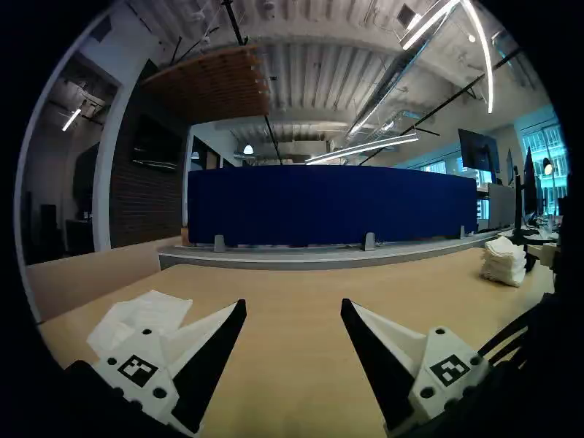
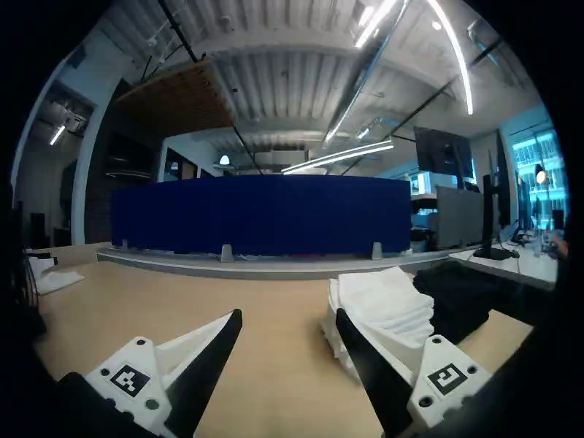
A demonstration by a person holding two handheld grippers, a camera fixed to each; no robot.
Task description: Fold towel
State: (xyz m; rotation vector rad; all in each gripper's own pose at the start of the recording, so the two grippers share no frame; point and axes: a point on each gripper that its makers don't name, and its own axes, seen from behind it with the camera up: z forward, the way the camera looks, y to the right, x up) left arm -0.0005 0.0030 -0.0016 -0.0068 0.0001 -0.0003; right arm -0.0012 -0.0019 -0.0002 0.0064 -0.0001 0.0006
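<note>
A crumpled white towel (image 1: 142, 315) lies on the wooden table (image 1: 292, 292) just past my left gripper's left finger. My left gripper (image 1: 292, 310) is open and holds nothing. A stack of folded white towels (image 2: 383, 306) sits close in front of my right gripper (image 2: 287, 321), slightly to its right and partly behind its right finger (image 2: 365, 358). That gripper is open too, with bare table between its fingers. The same stack (image 1: 505, 261) appears far right in the left gripper view. A white towel (image 2: 50, 276) lies at the table's far left in the right gripper view.
A long blue partition (image 1: 328, 204) on a grey base runs across the back of the table. Dark folded cloth (image 2: 467, 292) lies to the right of the white stack. Monitors (image 2: 496, 197) and desk clutter stand beyond on the right.
</note>
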